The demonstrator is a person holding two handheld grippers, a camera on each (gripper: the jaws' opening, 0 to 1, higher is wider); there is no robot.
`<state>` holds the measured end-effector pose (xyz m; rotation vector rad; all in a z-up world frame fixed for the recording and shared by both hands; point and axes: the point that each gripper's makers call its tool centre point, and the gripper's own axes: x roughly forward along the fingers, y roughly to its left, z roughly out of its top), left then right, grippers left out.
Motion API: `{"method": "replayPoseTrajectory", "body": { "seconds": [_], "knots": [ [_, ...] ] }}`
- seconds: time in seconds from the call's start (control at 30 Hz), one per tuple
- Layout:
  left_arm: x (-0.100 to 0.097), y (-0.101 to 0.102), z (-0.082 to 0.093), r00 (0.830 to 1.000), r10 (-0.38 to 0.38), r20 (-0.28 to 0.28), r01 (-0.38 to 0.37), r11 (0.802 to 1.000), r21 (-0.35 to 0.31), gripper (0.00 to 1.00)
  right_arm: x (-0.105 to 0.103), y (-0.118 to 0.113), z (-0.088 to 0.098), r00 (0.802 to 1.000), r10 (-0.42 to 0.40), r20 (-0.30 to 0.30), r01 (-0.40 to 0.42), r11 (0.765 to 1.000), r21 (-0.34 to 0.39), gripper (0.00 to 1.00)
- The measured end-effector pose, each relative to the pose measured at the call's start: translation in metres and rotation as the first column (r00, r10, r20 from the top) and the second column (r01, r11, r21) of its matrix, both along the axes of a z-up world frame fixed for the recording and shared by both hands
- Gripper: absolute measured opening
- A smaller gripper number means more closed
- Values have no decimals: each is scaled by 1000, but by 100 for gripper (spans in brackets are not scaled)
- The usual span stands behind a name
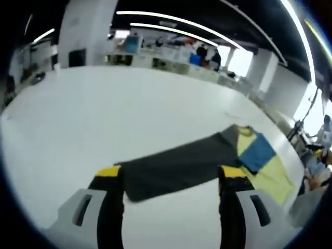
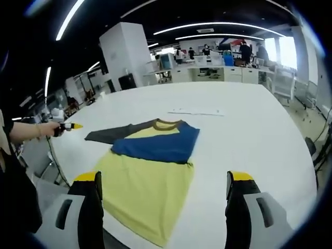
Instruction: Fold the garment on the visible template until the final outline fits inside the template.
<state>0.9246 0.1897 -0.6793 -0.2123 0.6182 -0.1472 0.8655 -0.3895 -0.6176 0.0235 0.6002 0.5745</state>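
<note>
A broad white table point(image 2: 249, 129) carries the garment point(image 2: 148, 176), a yellow shirt with a blue panel folded across its chest and a dark grey sleeve point(image 1: 176, 166) stretched out flat to one side. In the right gripper view the right gripper point(image 2: 163, 194) hangs above the yellow hem, jaws spread wide and empty. The left gripper point(image 1: 170, 181) hovers over the sleeve's end, jaws likewise wide apart, gripping nothing.

A white pillar point(image 2: 126, 54) stood beyond the table's far edge. Desks point(image 2: 218, 72) lay right of it, with people point(image 2: 245, 51) standing behind them.
</note>
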Motion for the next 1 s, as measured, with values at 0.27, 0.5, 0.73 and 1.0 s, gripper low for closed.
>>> {"method": "replayPoseTrajectory", "body": {
  "seconds": [0.27,0.5,0.73,1.0],
  "knots": [
    [10,29,-30,998,48,-32,-48,999,6,60,3,-1,-4,1000,-12,-8,12,1000,-5,97],
    [19,50,-44,995,91,-48,-90,995,32,53,3,5,-9,1000,-13,-11,14,1000,15,98],
    [29,64,-60,991,113,-67,-109,992,60,48,4,1,-13,1000,-19,-24,19,1000,1,98],
    [32,79,-78,985,129,-112,-117,987,107,39,0,-4,-19,999,-26,-45,25,1000,-16,98]
  ]
}}
